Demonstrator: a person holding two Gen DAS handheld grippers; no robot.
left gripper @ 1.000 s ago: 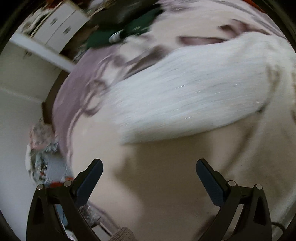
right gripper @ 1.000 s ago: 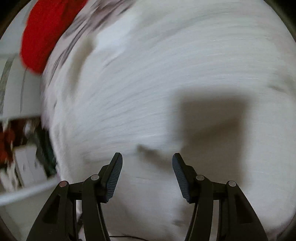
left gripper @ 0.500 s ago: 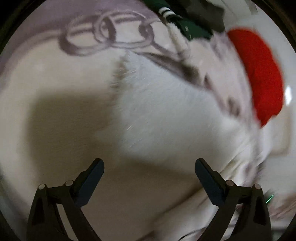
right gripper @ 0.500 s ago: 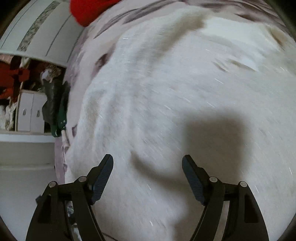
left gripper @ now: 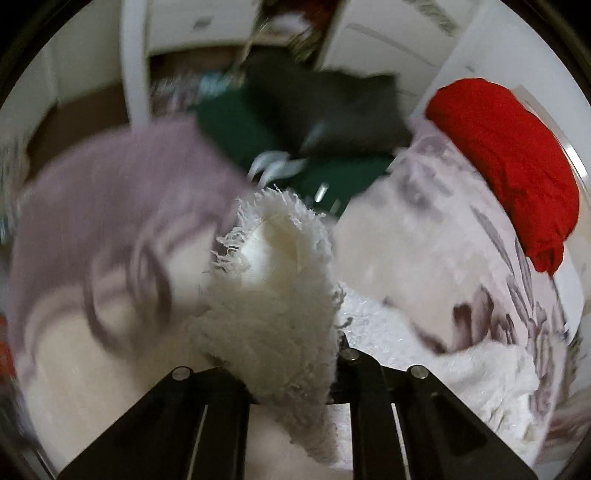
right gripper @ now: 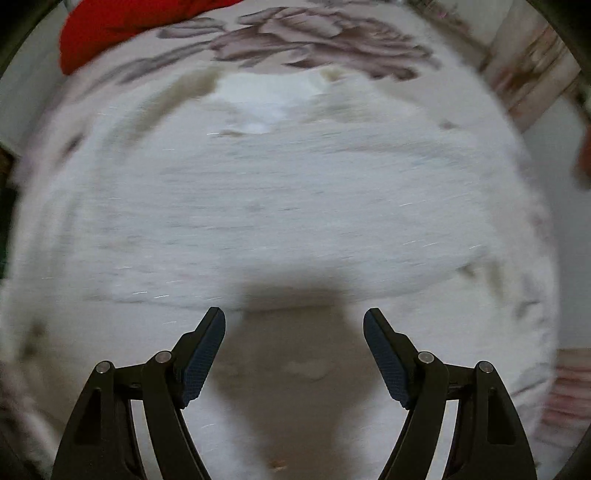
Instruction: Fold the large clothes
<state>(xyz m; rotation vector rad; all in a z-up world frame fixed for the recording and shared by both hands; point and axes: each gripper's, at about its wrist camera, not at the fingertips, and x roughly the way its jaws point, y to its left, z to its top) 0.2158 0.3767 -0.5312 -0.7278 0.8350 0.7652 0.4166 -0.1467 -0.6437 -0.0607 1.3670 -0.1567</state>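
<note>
A fluffy white garment lies spread on a bed. In the left wrist view my left gripper (left gripper: 291,373) is shut on a bunched corner of the white garment (left gripper: 273,295) and holds it lifted above the bed, with its fringe standing up. In the right wrist view my right gripper (right gripper: 294,332) is open and empty, just above the near edge of the white garment (right gripper: 288,206), which lies flat ahead of it. The view is blurred by motion.
The bedspread (left gripper: 92,206) is mauve and cream with a flower print (right gripper: 314,40). A red cloth (left gripper: 517,158) lies at the bed's far right. A dark green cloth (left gripper: 229,129) and a dark grey one (left gripper: 332,99) lie at the far edge. White cupboards (left gripper: 207,22) stand behind.
My left gripper was open over the bed and is now shut on a corner of the white garment and has lifted it. My right gripper has opened wider and swung over the garment.
</note>
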